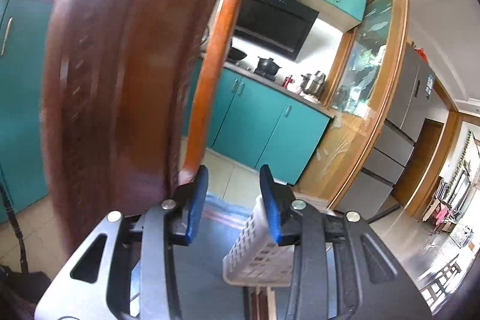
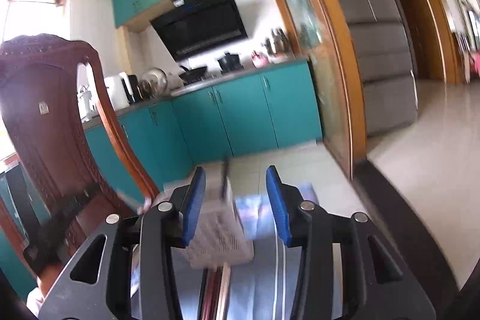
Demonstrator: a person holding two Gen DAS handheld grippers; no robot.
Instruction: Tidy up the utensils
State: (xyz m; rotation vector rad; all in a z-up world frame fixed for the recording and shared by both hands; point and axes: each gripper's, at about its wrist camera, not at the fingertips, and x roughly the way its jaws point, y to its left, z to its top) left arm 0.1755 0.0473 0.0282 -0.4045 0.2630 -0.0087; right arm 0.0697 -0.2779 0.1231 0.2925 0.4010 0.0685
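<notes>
Approaching w/ both claws apart, nothing gripped: left claw, right claw. White utensil basket sits on counter at 6 o'clock. Risk: chair back at 9 o'clock snags left claw; basket may tip.

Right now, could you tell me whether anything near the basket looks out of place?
Nothing stands out. The white basket sits upright on the table, with sticks, apparently chopsticks, in it. Motion blur hides finer detail.
</notes>
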